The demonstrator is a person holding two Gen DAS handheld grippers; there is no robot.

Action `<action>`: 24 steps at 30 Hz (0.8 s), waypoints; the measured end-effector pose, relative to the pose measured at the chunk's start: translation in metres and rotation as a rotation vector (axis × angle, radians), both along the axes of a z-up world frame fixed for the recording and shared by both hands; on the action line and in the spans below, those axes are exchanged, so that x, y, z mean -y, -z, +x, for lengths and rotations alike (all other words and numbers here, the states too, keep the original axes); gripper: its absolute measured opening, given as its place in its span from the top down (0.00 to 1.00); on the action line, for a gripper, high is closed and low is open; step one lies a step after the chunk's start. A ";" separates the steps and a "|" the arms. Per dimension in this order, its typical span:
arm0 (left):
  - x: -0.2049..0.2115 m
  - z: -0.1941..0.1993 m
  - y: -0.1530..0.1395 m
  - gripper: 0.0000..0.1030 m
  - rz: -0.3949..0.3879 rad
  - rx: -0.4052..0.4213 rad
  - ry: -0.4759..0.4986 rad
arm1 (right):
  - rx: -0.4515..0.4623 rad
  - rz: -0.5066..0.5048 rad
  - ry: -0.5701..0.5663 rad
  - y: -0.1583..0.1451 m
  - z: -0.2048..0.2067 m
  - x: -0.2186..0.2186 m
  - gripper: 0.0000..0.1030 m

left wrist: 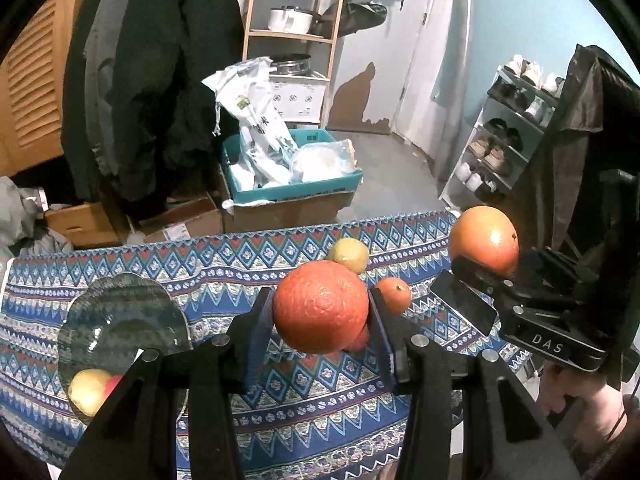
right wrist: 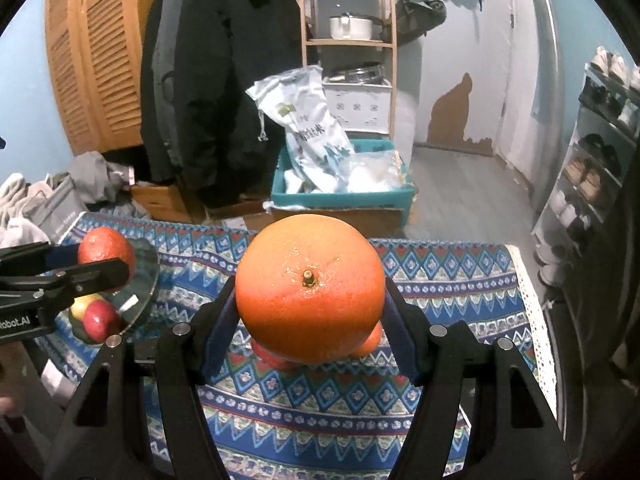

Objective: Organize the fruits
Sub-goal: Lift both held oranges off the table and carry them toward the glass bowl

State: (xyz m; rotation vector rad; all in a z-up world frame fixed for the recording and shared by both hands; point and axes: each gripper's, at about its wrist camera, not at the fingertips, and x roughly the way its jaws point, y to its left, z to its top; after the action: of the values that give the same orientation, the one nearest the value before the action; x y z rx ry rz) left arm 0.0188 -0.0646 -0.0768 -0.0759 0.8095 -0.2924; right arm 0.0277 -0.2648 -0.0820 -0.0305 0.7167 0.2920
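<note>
My left gripper is shut on a dark orange, held above the patterned tablecloth. My right gripper is shut on a bigger, paler orange, also lifted off the cloth; this fruit shows at the right of the left wrist view. A glass plate at the left holds a yellow apple and a red apple. On the cloth lie a yellow fruit, a small orange and a red fruit partly hidden under the held oranges.
Beyond the table's far edge stand cardboard boxes and a teal crate with white bags. Dark coats hang at the back left, a wooden shelf stands behind, and a shoe rack is at the right.
</note>
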 end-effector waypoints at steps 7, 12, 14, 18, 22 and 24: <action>-0.015 -0.002 -0.004 0.55 -0.010 0.008 -0.028 | 0.012 0.009 -0.038 -0.009 0.002 -0.018 0.35; -0.031 -0.001 -0.004 0.55 -0.017 0.004 -0.057 | 0.008 0.012 -0.066 -0.011 0.007 -0.035 0.35; -0.037 0.000 -0.003 0.55 -0.018 0.002 -0.070 | 0.003 0.014 -0.077 -0.012 0.010 -0.043 0.35; -0.052 0.000 0.000 0.55 -0.026 -0.003 -0.097 | -0.001 0.012 -0.102 -0.012 0.014 -0.058 0.35; -0.066 0.000 0.002 0.55 -0.029 -0.010 -0.123 | -0.011 0.010 -0.130 -0.011 0.019 -0.076 0.35; -0.075 0.000 0.004 0.55 -0.032 -0.017 -0.139 | -0.018 0.011 -0.143 -0.010 0.022 -0.084 0.35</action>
State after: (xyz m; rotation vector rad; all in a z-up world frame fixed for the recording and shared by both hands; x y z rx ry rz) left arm 0.0186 0.0099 -0.0810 -0.1646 0.8121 -0.1736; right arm 0.0494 -0.1813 -0.0720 -0.0685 0.7321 0.4334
